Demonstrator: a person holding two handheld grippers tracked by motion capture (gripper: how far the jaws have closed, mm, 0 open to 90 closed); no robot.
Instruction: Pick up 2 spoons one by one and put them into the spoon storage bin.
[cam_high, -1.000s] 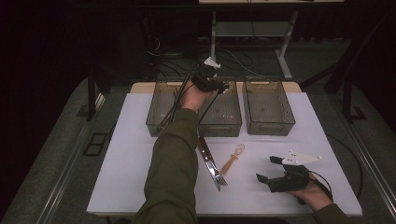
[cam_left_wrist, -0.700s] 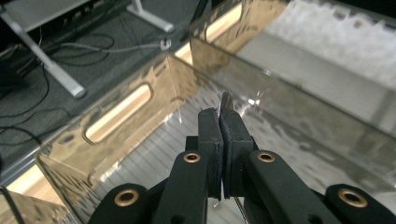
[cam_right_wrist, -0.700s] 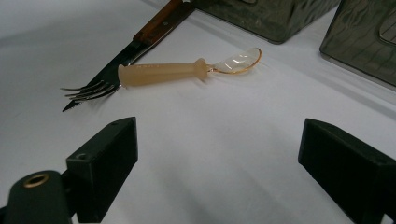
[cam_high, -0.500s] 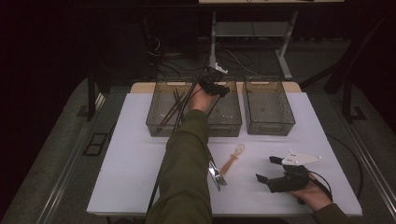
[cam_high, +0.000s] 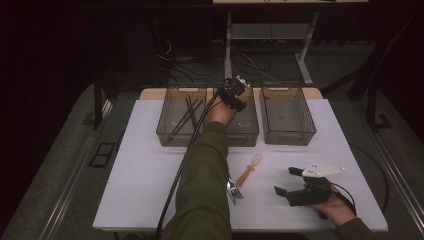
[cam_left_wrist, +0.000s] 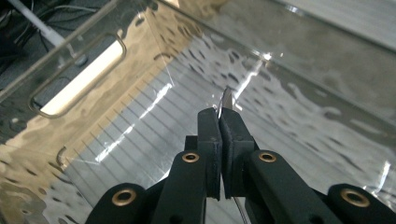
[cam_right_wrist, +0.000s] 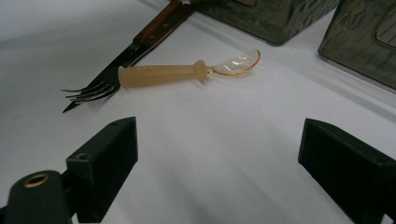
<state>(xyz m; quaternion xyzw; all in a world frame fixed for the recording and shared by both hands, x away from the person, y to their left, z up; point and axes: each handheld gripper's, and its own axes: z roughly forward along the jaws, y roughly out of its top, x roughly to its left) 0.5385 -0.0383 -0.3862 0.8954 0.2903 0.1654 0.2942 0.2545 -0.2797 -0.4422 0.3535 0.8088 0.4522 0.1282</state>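
L gripper over middle bin, tipped down into it; jaws pressed together, pinching thin metal utensil, tip poking out past pads, above ribbed bin floor. Chopsticks in left bin. Spoon and fork on white table, btwn arms. R gripper resting on table at right, jaws spread wide, nothing btwn them.

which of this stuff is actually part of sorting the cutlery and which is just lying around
In the job:
- left gripper, shut on a thin metal utensil
- middle bin
- right gripper, open
- spoon
- fork
- knife
- left bin with dark sticks
- right bin

Lying about:
- cables on floor
- table frame
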